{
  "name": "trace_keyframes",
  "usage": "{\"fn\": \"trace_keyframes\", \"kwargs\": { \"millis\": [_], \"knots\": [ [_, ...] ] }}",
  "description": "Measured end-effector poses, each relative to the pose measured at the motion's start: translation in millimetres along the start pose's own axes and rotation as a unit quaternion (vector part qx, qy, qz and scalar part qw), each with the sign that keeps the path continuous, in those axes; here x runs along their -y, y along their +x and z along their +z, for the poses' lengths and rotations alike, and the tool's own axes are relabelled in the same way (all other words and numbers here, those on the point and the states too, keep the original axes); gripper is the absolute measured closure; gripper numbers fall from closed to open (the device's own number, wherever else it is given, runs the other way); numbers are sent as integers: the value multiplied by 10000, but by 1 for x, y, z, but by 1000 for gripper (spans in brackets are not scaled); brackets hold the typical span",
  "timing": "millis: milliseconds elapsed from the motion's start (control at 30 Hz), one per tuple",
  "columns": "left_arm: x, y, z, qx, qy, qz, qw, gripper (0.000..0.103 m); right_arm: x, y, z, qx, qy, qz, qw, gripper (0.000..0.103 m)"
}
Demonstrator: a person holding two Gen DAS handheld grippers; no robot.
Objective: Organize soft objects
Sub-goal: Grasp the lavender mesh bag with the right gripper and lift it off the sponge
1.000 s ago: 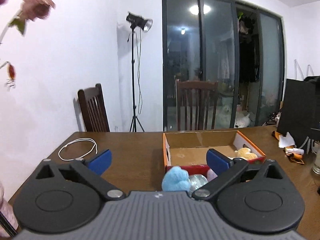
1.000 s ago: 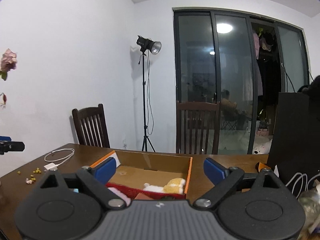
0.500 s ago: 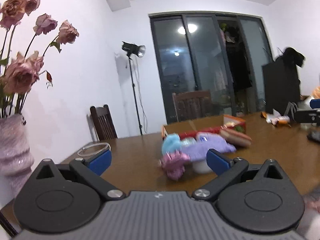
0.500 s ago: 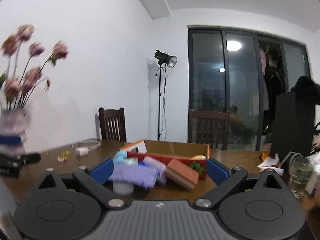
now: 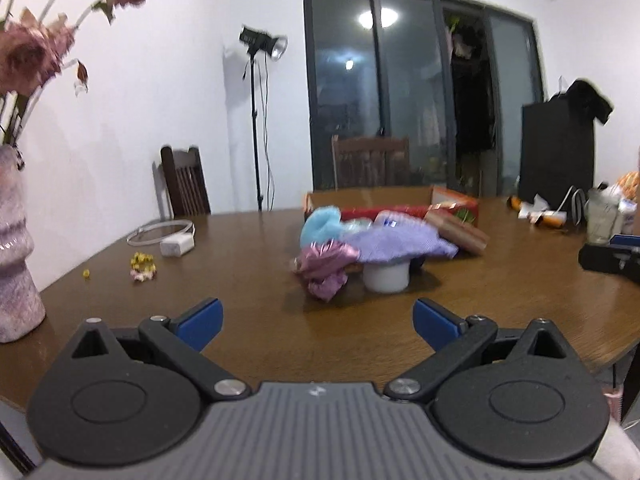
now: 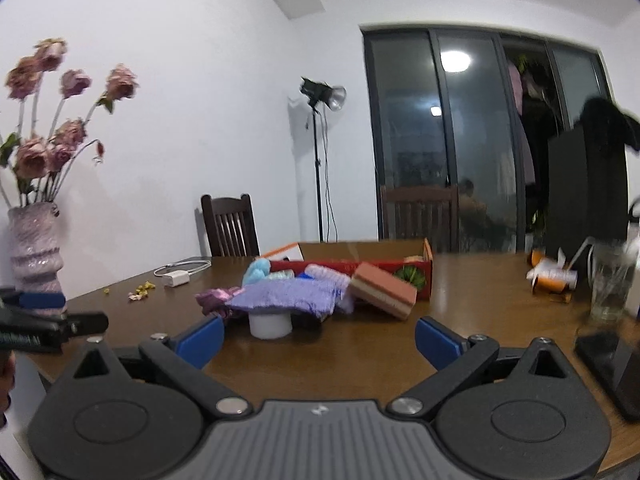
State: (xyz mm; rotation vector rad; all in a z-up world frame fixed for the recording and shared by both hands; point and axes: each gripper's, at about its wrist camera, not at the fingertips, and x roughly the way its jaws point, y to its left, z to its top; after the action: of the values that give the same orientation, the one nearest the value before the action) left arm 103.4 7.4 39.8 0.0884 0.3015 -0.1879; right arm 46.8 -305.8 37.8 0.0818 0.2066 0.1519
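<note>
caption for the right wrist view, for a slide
Open right gripper facing a purple cloth draped over a white cup on the table.

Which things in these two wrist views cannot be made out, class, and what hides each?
- Cardboard box interior: both views, hidden by its near wall and the low angle.
- White cup: both views, top covered by the purple cloth.
- Pink scrunchie: right wrist view, partly behind the cloth; motion-blurred.

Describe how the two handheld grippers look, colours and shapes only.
Both match: the left gripper and the right gripper each have blue finger pads on black linkage arms with silver pivot pins, two round black discs, and a ribbed grey body bearing a small white mark.
</note>
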Motion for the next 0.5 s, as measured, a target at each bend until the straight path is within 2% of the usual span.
{"fn": "trace_keyframes", "kwargs": {
  "millis": [167, 333, 467, 500],
  "knots": [
    [-6, 44, 9, -382, -495, -206, 9978, 0, 22, 52, 3, -489, 889, 180, 9947, 9],
    [-14, 83, 18, -702, -960, -269, 9925, 0, 41, 133, 12, -735, 1672, 422, 9823, 19],
    [-14, 98, 20, -790, -948, -242, 9921, 0, 52, 205, 12, -982, 2280, 467, 9676, 25],
    [-14, 99, 20, -809, -928, -218, 9922, 0, 54, 218, 11, -1061, 2410, 455, 9636, 33]
  ]
}}
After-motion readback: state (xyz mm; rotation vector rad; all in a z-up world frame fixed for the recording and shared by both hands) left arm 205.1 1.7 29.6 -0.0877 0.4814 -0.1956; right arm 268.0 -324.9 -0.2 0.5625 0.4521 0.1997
